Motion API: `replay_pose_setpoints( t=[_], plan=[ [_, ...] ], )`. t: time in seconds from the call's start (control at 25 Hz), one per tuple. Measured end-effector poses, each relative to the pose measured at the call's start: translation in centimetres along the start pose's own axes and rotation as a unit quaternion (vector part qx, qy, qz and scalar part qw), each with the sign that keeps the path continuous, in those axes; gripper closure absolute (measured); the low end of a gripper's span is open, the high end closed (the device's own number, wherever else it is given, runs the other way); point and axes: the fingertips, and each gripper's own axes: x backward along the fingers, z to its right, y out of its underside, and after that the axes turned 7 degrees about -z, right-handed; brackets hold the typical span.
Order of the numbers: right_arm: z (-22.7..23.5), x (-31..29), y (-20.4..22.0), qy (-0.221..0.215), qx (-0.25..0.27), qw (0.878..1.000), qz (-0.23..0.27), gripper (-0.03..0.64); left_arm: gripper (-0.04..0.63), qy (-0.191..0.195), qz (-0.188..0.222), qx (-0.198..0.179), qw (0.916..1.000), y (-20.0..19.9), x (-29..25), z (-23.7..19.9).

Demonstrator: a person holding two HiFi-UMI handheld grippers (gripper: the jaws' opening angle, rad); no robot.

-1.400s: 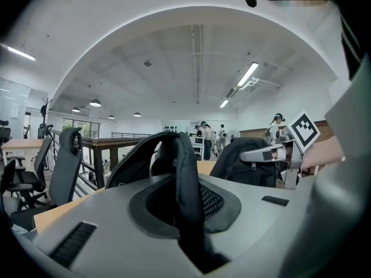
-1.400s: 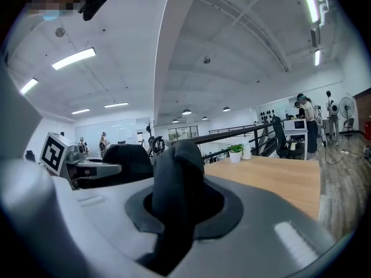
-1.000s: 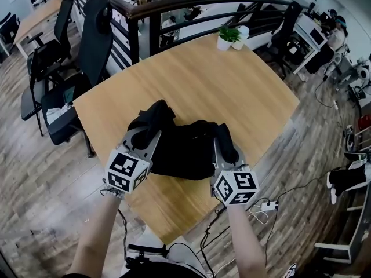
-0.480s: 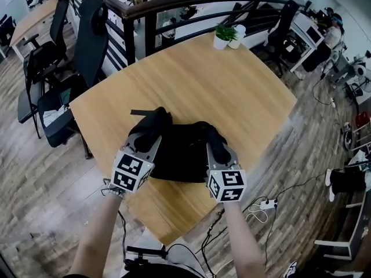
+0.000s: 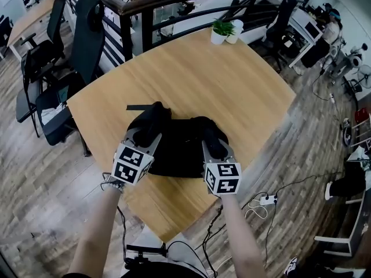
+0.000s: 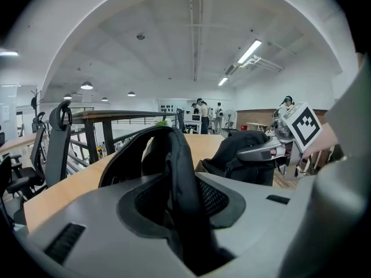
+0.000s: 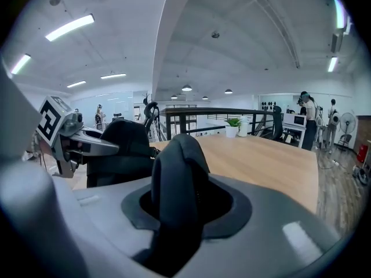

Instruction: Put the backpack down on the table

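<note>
A black backpack (image 5: 179, 149) lies flat on the near half of a wooden table (image 5: 232, 80). Its 2 shoulder straps (image 6: 177, 172) rise toward the viewer. 1 stands loose between the left gripper (image 5: 146, 133) jaws, 1 between the right gripper (image 5: 213, 143) jaws. Both pairs of jaws have just been opening and neither clamps its strap.

The wooden table (image 5: 232, 91) bears a black backpack (image 5: 179, 146), a potted plant (image 5: 219, 31) and a white cup (image 5: 235, 30).
</note>
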Motion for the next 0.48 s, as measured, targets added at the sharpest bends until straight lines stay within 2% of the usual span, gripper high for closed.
replay_pose_setpoints(
  t=[0.24,0.48],
  plan=[
    [0.3,0.1,-0.3,-0.002,-0.026,1.0,0.001,0.413,0.446,0.003,-0.002,0.007,1.0,0.0,0.8,0.1],
    [1.6,2.1,-1.8,0.023,-0.024,0.999,0.026,0.413,0.44,-0.008,0.025,0.013,0.9996,-1.9,3.0,0.7]
  ],
)
